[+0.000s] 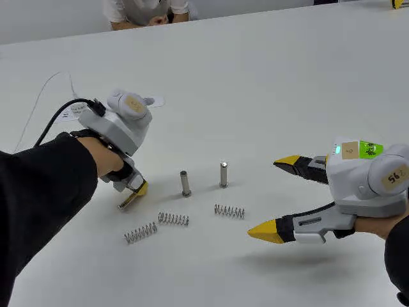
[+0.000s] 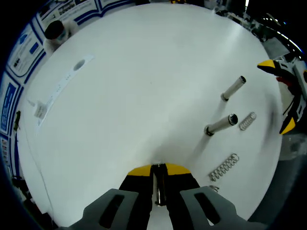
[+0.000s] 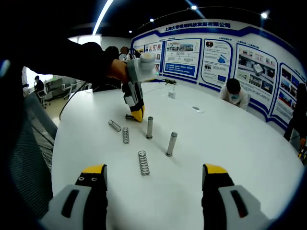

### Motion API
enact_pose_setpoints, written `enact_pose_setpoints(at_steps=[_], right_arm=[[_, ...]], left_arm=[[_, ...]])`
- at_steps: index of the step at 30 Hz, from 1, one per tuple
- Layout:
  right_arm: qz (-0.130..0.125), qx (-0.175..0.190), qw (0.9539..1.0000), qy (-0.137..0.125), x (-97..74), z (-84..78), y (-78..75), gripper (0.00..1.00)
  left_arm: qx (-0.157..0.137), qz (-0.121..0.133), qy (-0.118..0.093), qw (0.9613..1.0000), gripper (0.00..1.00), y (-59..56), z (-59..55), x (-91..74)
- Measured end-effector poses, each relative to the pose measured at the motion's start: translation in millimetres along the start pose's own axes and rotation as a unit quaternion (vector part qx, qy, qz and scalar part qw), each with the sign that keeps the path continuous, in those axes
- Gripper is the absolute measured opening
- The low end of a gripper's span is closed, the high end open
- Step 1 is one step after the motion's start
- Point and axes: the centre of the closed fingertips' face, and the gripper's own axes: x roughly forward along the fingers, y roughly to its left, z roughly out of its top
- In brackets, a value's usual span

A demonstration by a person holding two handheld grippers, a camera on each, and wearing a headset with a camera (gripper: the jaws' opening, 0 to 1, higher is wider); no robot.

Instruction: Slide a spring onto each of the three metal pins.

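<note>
The white desk (image 1: 255, 77) takes up most of the head view, and a person (image 1: 147, 13) sits at its far edge at 12 o'clock. In the right gripper view, blue-framed posters (image 3: 201, 52) line the wall behind the desk.

The right claw (image 1: 271, 197) hovers above the desk at 4 o'clock. Its yellow-tipped jaws are spread wide, with nothing between them. The left claw (image 1: 132, 194) is at 8 o'clock, tipped down with its tips close to the desk. Its jaws are closed on the held pin (image 2: 157, 184), a thin metal rod seen between them in the left gripper view. A black cable (image 1: 61, 118) runs from that gripper towards 9 o'clock.

Near the middle of the desk, between the two claws, two pins stand upright. The near pin (image 1: 185, 183) is just beside the far pin (image 1: 223, 174), which stands at its 2 o'clock.

Three springs lie flat on the desk, all apart from the pins. The first spring (image 1: 140, 232) lies at 7 o'clock of the near pin. The second spring (image 1: 173, 219) lies near it, at the pin's 6 o'clock. The third spring (image 1: 229, 210) lies at 6 o'clock of the far pin, towards the right claw.
</note>
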Motion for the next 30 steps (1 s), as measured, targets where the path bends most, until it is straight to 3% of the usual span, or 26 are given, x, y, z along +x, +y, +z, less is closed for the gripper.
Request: enact_pose_setpoints(at_steps=[9, 16, 22, 30], right_arm=[[0.001, -0.001, 1.0, -0.001, -0.2, 0.5, 0.6, 0.82], [0.0, -0.001, 1.0, -0.003, -0.7, 1.7, 0.8, 0.82], [0.003, -0.001, 1.0, -0.001, 0.4, 0.7, 2.0, 0.82], [0.006, -0.003, 1.0, 0.001, 1.5, 0.8, 4.3, 0.82]], left_arm=[[0.009, 0.023, 0.012, 0.9996, 0.07, -1.3, -0.5, 0.1], [-0.022, 0.016, -0.019, 0.9995, 0.07, 2.0, -1.7, -1.0], [-0.019, 0.016, -0.025, 0.9994, 0.06, 0.3, -2.3, -3.7], [-0.028, 0.013, -0.053, 0.9981, 0.07, 0.8, 2.4, -20.3]])
